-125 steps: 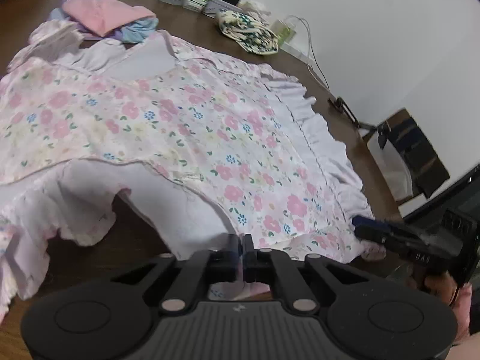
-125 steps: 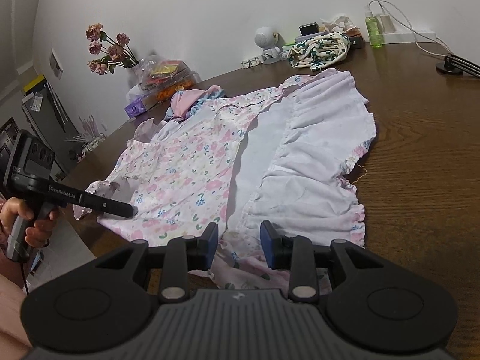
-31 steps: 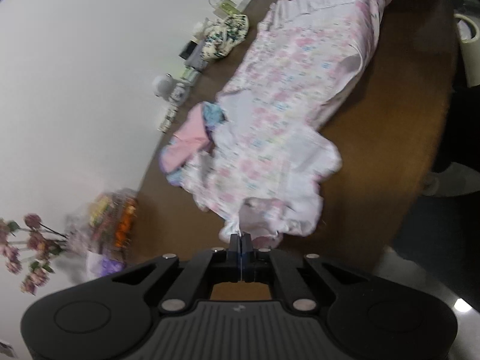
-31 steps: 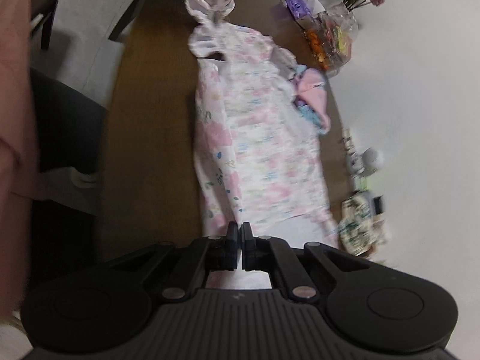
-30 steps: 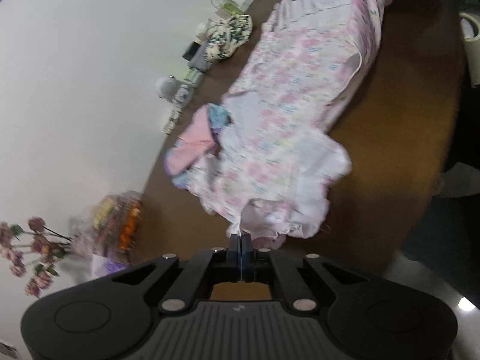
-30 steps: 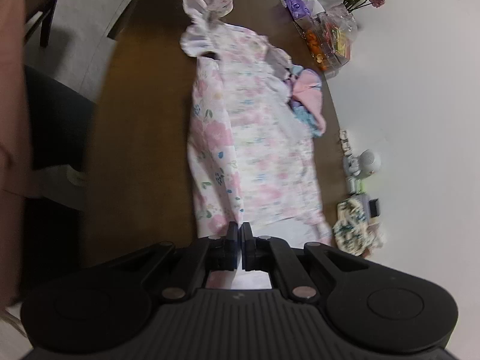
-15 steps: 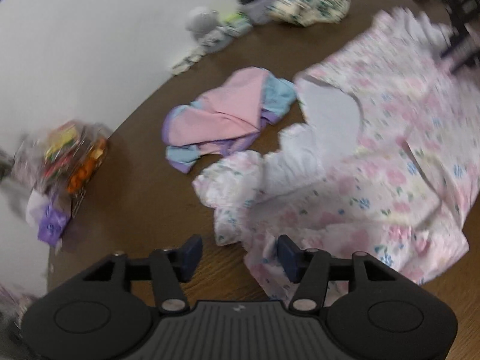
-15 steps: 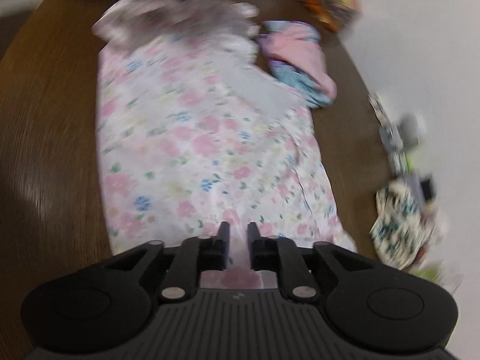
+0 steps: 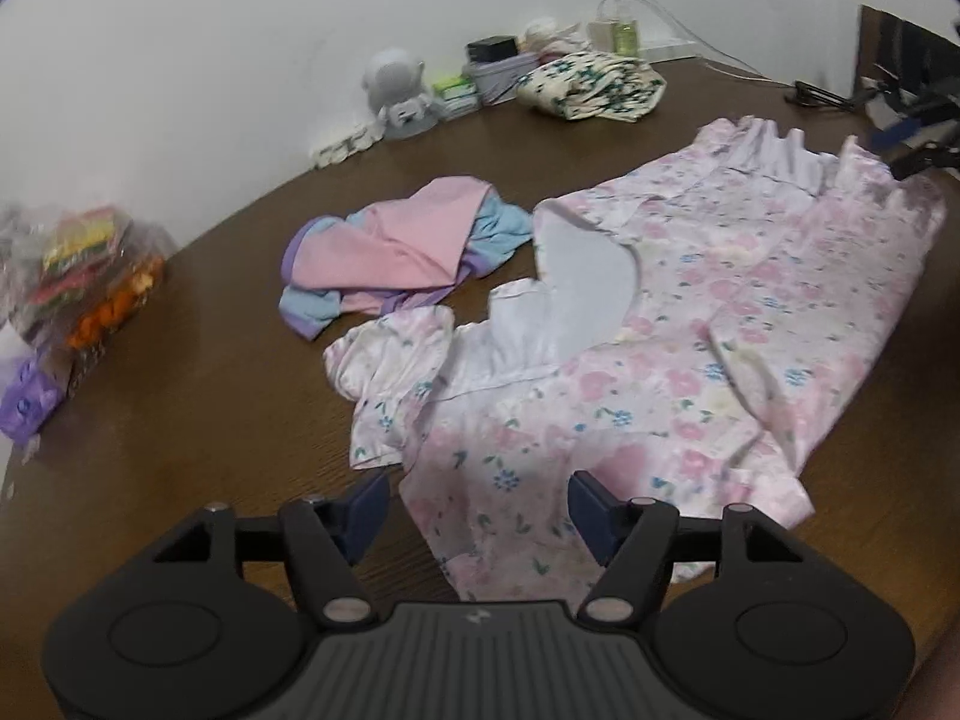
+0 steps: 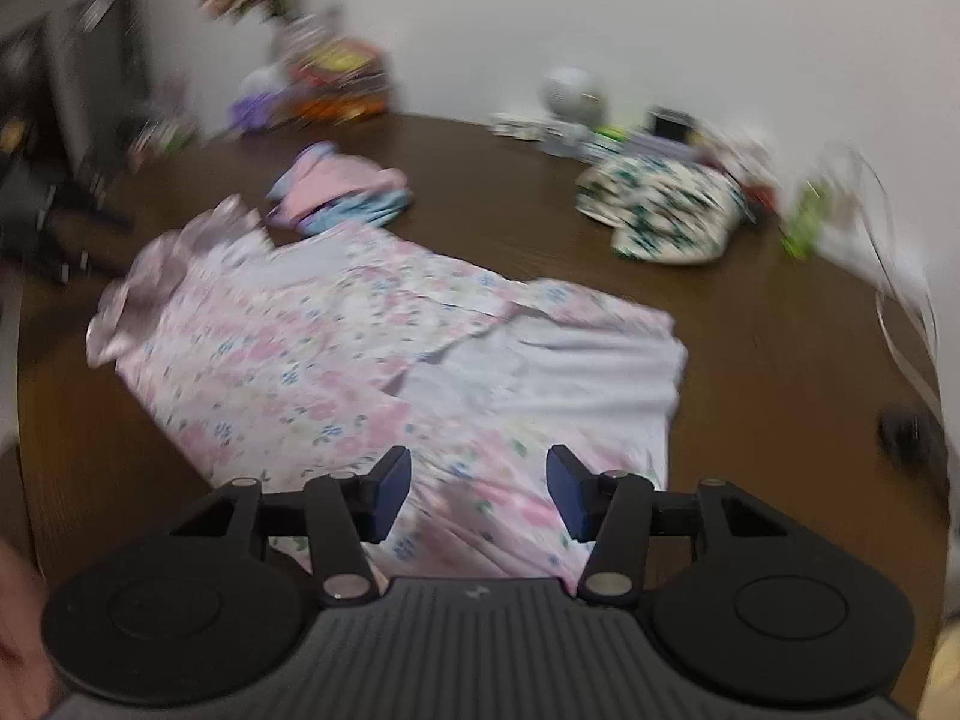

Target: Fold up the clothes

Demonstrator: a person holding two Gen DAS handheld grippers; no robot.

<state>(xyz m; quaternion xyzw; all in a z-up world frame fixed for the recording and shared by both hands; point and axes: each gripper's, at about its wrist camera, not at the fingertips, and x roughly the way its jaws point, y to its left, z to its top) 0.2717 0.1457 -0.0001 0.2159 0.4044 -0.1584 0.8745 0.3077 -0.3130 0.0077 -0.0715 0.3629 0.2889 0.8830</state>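
On the brown table point(image 9: 210, 420), our floral dress point(image 9: 690, 360) lies folded once lengthwise, further folds remaining. Both the left gripper point(image 9: 477, 501) and right gripper point(image 10: 479, 483) have just been opening, nothing clamped.

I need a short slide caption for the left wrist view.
Open left claw above the floral dress lying folded lengthwise on the brown table.

Soft, even indoor light, no hard shadows; the left wrist view is fairly sharp (slightly soft at its curved, dark-cornered edges); the right wrist view is smeared with motion blur, worst along the far white wall point(image 10: 690, 24).
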